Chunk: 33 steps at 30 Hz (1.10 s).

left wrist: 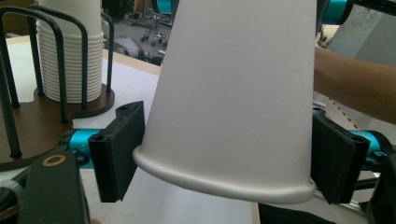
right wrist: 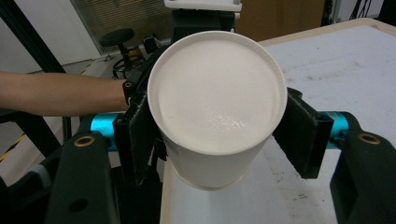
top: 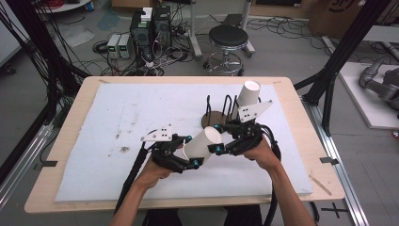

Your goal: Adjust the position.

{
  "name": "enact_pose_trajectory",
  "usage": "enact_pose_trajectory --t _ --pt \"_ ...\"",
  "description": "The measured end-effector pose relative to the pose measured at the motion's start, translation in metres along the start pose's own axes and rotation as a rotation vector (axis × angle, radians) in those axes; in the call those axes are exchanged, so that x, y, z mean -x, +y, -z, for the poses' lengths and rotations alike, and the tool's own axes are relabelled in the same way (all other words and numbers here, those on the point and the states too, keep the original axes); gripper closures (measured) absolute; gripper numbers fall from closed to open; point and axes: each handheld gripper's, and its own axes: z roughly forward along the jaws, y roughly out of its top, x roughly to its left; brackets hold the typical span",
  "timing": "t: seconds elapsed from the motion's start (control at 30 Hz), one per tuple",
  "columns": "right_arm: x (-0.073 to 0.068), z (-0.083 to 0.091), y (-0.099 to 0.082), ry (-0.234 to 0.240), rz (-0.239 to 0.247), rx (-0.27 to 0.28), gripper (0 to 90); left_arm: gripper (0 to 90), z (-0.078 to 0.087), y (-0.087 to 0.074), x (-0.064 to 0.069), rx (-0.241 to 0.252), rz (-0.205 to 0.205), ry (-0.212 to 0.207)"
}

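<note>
- Paper cup (top: 205, 142) hangs above the white mat (top: 117, 122) on the worktop (top: 70, 127), held between my two claws near the front edge.
- Right claw (top: 217, 141) is clamped on the cup's closed-bottom end; in the right gripper view the pads (right wrist: 135, 135) press both sides of the wall just below the base disc.
- Left claw (top: 190, 153) brackets the rolled-rim end; in the left gripper view the pads (left wrist: 119, 149) stand against the cup (left wrist: 233, 93) at the rim on either side, and I judge them touching, a light grip at most.
- Long axis runs across the gap, from rim at the left claw to base at the right claw, tilted a little, so the two claws face each other along it.
- Stack of cups (top: 248, 94) sits in the wire rack (top: 219, 113) on its round wooden base, just behind the right hand.
- Judgement: this looks like a handover or a pull to part nested cups; the coming move turns on drawing the claws apart along that axis.
</note>
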Motion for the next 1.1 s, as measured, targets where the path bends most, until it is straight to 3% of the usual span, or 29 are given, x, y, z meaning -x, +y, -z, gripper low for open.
enact_pose_trajectory --t 0.5,0.6,0.7,1.1 --pt "-0.0012 0.0001 -0.0013 -0.007 0.013 -0.007 34.4 26.7 0.001 0.0001 0.001 -0.022 -0.024 -0.002" --pt "-0.0006 -0.001 -0.0016 -0.004 -0.005 -0.015 22.6 26.6 0.0008 -0.0001 0.0014 -0.029 -0.026 0.002" --pt "0.0002 -0.0014 -0.0016 -0.004 -0.016 -0.014 18.3 26.7 0.001 0.0 0.0012 -0.036 -0.029 0.006" --pt "-0.0001 0.0023 -0.0014 -0.023 -0.028 -0.025 14.3 26.8 0.0078 0.0012 0.0019 -0.065 -0.039 0.02"
